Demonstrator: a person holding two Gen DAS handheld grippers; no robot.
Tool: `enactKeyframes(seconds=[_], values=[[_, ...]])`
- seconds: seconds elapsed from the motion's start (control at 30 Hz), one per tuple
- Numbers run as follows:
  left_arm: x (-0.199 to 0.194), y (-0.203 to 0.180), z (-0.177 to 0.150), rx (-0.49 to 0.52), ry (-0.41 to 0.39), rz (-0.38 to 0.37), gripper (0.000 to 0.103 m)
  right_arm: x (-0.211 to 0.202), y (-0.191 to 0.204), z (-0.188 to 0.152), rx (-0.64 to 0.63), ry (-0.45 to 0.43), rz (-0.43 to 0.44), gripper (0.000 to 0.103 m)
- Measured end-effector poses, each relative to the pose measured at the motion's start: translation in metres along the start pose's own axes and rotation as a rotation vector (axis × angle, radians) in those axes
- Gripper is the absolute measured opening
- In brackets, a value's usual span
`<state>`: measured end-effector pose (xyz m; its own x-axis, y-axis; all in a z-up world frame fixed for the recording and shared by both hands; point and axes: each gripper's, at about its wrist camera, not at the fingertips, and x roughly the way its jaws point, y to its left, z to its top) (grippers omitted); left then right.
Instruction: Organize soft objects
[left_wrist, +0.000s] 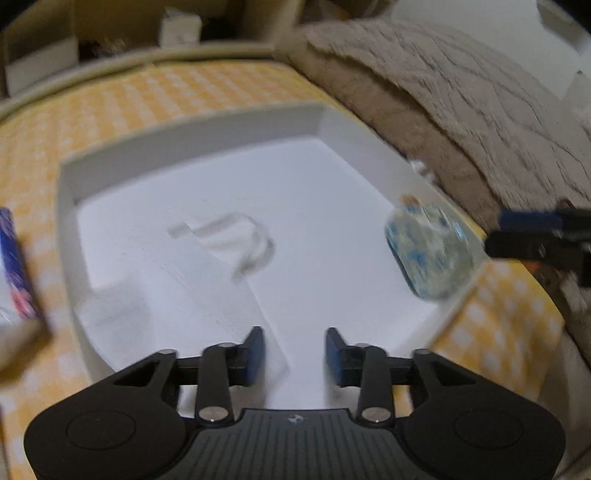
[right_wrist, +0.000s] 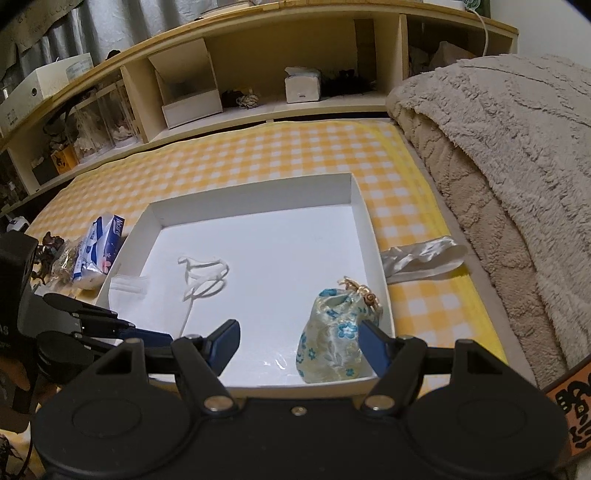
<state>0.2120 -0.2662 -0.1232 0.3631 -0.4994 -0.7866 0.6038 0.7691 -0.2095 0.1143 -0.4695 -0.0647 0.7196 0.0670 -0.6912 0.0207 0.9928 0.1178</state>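
Two grippers were in view over a white shallow box (right_wrist: 364, 214) that lay on a yellow checked sheet (right_wrist: 258, 155). Your left gripper (left_wrist: 294, 350) pointed down at the box floor; its jaws stood apart with nothing between them. Your right gripper (right_wrist: 299, 341) also had its jaws spread; the floral drawstring pouch (right_wrist: 334, 339) sat between its fingers in the box's near right corner, and you could not tell from either view whether the pads touched it. A white face mask (right_wrist: 201, 275) with loose ear loops lay flat on the box floor, well apart from the pouch. Outside the box you had a blue tissue pack (right_wrist: 99, 247) just beside its left wall and a white glove (right_wrist: 424, 258) on the sheet near its right wall. A beige fleece blanket (right_wrist: 509, 155) lay further right.
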Motion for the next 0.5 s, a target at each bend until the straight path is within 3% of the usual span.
enactKeyframes(seconds=[0.13, 0.23, 0.33, 0.4, 0.5], values=[[-0.005, 0.005, 0.014, 0.019, -0.089, 0.073, 0.042, -0.003, -0.001, 0.002, 0.003, -0.011, -0.002, 0.071], [0.004, 0.009, 0.026, 0.033, -0.104, 0.098, 0.040, -0.005, -0.002, 0.004, 0.012, -0.018, 0.003, 0.072], [0.018, 0.006, 0.032, 0.076, -0.089, 0.112, 0.026, -0.003, -0.002, 0.003, 0.013, -0.018, 0.010, 0.072], [0.027, 0.005, 0.034, 0.088, -0.072, 0.113, 0.000, -0.002, -0.003, 0.003, 0.015, -0.017, 0.013, 0.071], [0.033, 0.008, 0.032, 0.066, -0.067, 0.101, 0.000, 0.000, -0.005, 0.002, 0.021, -0.018, 0.014, 0.072]])
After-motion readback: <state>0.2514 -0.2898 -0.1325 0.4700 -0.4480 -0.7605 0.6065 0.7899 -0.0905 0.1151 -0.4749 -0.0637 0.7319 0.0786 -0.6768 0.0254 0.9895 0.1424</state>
